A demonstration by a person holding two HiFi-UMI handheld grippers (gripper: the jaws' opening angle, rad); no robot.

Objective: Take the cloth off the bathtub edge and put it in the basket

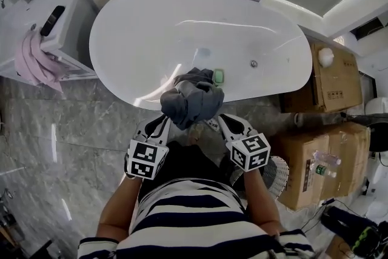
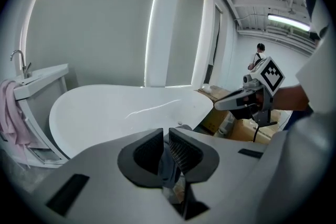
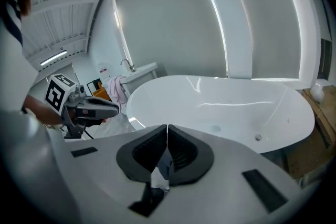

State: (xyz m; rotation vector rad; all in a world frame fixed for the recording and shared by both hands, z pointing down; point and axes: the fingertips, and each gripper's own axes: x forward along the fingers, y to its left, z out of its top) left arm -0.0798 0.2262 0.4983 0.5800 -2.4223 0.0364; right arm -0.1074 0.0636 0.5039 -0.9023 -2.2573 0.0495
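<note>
Clenching the bunched cloth (image 1: 191,100) together, left claw (image 1: 171,123) and right claw (image 1: 213,122) hold it aloft. The basket (image 1: 277,176) lies at four o'clock of it — nearer the right claw.

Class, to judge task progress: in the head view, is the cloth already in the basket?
No, the cloth is pinched by the left gripper and right gripper by the tub rim, apart from the basket.
</note>
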